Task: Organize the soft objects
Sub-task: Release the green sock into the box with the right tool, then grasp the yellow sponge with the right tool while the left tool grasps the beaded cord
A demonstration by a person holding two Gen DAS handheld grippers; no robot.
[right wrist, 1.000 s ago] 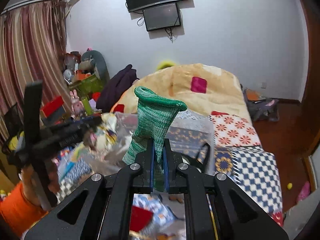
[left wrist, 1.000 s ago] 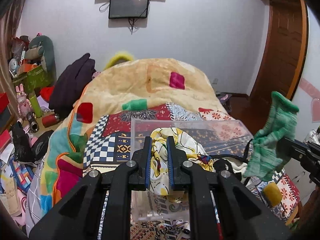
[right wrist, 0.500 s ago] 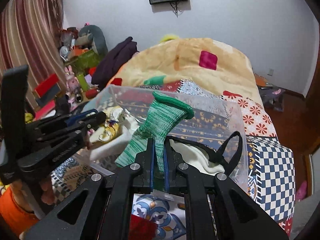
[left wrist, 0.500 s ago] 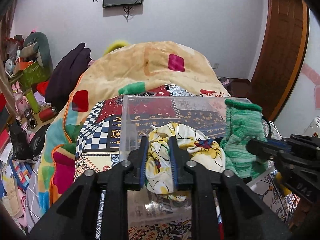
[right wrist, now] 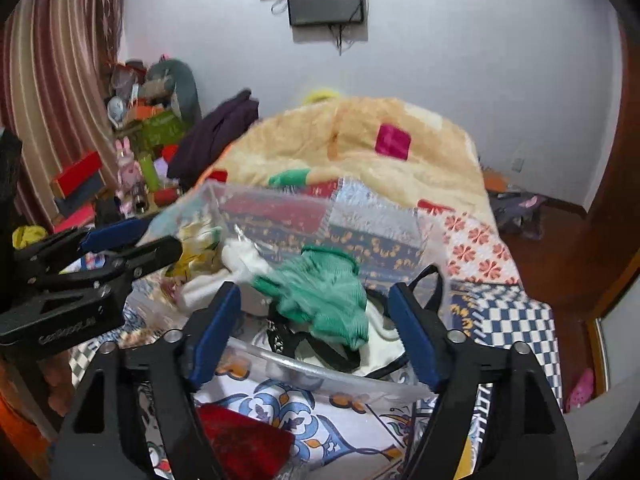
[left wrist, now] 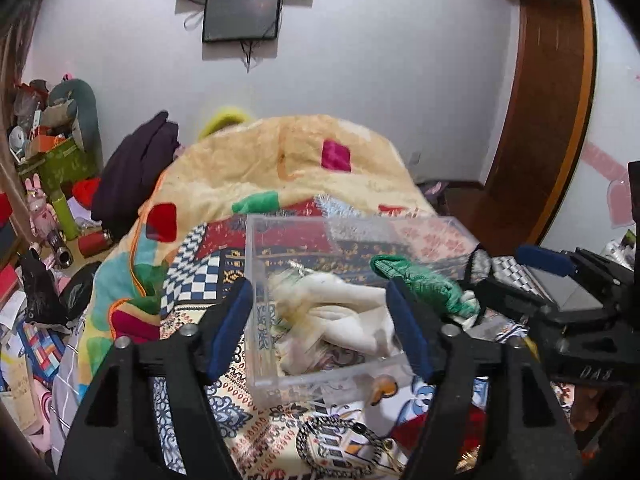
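A clear plastic box (left wrist: 256,264) (right wrist: 400,390) stands on the patterned bed. In it lie a yellow-flowered white cloth (left wrist: 340,312) (right wrist: 196,252), a green knitted sock (left wrist: 424,280) (right wrist: 324,300) and a black strap (right wrist: 324,354). My left gripper (left wrist: 320,324) is open and empty, just in front of the box over the cloth. My right gripper (right wrist: 314,328) is open and empty above the sock; it shows at the right in the left wrist view (left wrist: 548,276).
A yellow blanket (left wrist: 280,160) is heaped at the far end of the bed. A red cloth (right wrist: 244,444) and a checked band (left wrist: 340,448) lie on the bed in front of the box. Toys and boxes (left wrist: 52,184) crowd the floor at left.
Both grippers opened. The flowered cloth dropped from the left gripper into the box, and the green sock dropped from the right gripper into the box.
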